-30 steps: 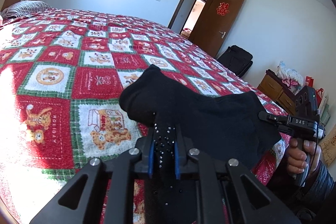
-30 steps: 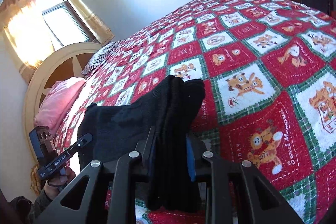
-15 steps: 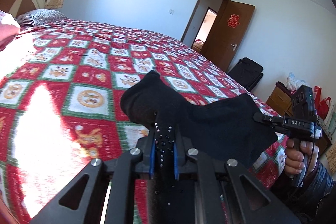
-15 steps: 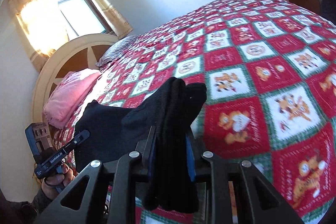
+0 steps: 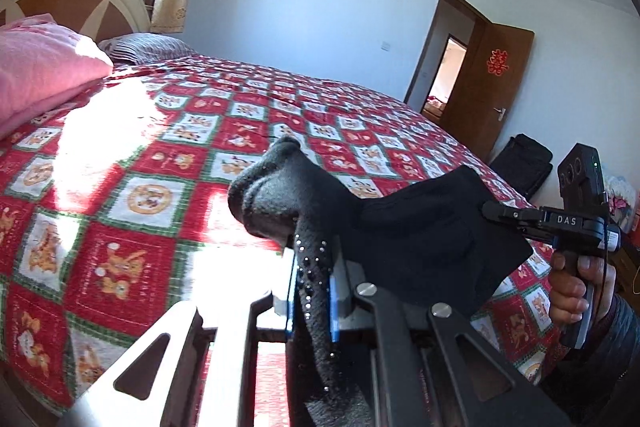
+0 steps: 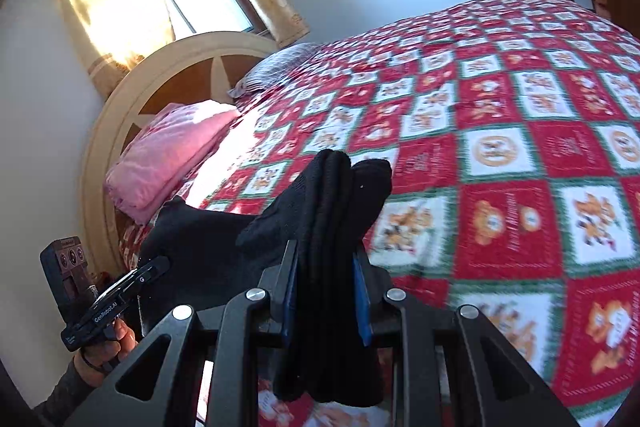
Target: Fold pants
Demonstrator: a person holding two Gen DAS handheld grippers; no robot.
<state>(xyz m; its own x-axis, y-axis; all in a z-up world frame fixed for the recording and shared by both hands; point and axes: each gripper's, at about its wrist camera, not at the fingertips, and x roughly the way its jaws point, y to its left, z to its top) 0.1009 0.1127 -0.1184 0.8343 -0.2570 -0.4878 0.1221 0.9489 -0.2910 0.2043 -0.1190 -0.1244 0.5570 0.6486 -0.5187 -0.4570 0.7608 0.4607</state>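
The black pants (image 5: pixel 420 239) hang in the air above the red patchwork bedspread (image 5: pixel 168 187), stretched between the two claws. The left gripper (image 5: pixel 312 287) is pinched tight on one bunched, rhinestone-dotted edge, cloth bulging just ahead of its fingers. The right gripper (image 6: pixel 326 291) is clamped on a thick fold, which spills below its jaws.

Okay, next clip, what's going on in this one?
A person holds a handheld gripper in each hand over a bed with a red patchwork quilt. Both grip the same black pants: the left gripper is clamped on a bunched edge with small studs, the right gripper on a thicker folded edge. The fabric hangs stretched between them above the quilt, not laid down. A pink pillow lies by the headboard.
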